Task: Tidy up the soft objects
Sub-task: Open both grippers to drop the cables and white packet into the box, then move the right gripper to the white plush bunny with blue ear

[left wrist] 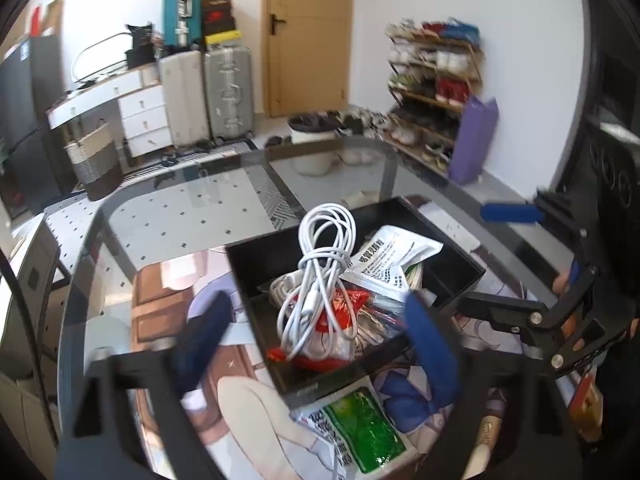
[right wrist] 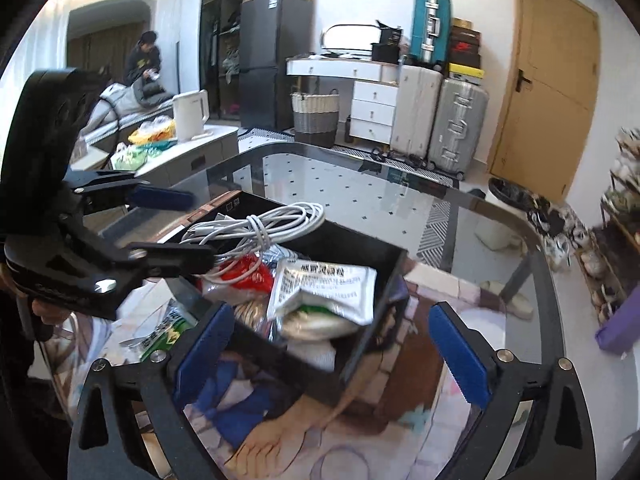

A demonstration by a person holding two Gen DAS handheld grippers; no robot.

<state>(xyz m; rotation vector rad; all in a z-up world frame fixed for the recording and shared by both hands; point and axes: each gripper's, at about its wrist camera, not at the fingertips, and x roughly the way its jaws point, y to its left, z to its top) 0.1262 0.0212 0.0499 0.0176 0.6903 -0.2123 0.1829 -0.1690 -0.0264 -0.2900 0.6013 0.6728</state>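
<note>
Both grippers, left gripper (left wrist: 316, 344) and right gripper (right wrist: 332, 356), gape wide, empty; next I pinch green sachet (left wrist: 362, 430) off the table's near edge, into black box (left wrist: 448, 240).

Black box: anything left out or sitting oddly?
Yes. One green-and-white packet lies outside the black box, on the mat by its near wall. Inside, the white cable bundle is heaped above the rim on other packets.

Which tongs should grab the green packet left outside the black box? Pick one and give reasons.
Left, probably. The green packet lies on the mat just below the open left tongs, beside the black box. From the right tongs, also open and empty, it sits off to the side beyond the box corner.
</note>
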